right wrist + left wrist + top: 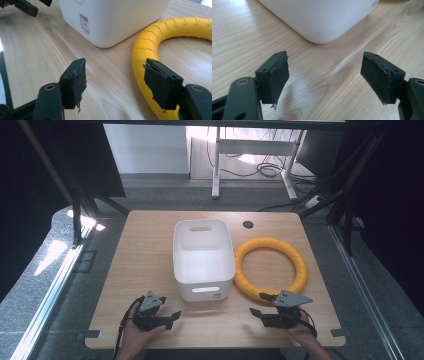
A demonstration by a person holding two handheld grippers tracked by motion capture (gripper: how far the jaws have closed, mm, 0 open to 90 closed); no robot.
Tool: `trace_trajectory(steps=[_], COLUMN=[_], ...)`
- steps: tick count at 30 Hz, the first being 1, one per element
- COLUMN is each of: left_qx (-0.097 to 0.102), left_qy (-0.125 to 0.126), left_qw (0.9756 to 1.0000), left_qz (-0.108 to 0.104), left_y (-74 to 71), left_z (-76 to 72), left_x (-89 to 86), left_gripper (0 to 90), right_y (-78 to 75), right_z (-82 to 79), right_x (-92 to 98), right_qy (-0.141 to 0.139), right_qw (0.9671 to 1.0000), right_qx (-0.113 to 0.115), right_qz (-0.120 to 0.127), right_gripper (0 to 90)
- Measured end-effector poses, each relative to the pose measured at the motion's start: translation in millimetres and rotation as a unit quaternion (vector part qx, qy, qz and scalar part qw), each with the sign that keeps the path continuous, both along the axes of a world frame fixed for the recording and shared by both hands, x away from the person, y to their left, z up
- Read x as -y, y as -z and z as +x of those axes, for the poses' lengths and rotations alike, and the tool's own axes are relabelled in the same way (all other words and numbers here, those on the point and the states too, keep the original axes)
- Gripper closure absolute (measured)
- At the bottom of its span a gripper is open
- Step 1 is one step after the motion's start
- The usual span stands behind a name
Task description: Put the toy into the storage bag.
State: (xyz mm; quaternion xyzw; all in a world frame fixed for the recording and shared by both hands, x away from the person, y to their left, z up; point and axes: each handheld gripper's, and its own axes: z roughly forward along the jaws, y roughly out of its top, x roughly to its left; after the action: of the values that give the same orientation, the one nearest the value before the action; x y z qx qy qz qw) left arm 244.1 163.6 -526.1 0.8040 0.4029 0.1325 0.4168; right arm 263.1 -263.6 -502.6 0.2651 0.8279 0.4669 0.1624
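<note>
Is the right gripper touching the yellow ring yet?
Apart. In the right gripper view the right gripper stands open with bare table between its pads; the yellow ring lies beyond the right-hand jaw, not pressed by it.

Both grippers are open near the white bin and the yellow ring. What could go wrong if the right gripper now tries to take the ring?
1. The yellow ribbed foam ring lies close against the white plastic bin; lifting it may nudge the bin.
2. The right gripper has torn pads, so the thick ring might slip.
3. The open left gripper sits near the bin's corner and could bump it.
</note>
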Motion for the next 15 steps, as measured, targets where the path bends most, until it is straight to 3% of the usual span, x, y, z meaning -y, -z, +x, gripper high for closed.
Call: trace_trajectory(steps=[10, 15], left_qx=[-0.007, 0.004], left_qy=[-0.001, 0.012], left_qw=[1.0, 0.9998], left_qz=[0.006, 0.013], left_y=[2.5, -1.1], left_z=[3.2, 3.1], left_x=[3.3, 6.1], left_gripper=[22.7, 22.8], right_y=[-0.1, -6.0], right_z=[3.3, 0.3], right_x=[8.0, 13.1], right_qy=[-0.012, -0.009], right_qw=[0.9997, 0.9996], right_qx=[-0.011, -0.014], right_qz=[-0.017, -0.023], right_gripper=[30.5, 27.7])
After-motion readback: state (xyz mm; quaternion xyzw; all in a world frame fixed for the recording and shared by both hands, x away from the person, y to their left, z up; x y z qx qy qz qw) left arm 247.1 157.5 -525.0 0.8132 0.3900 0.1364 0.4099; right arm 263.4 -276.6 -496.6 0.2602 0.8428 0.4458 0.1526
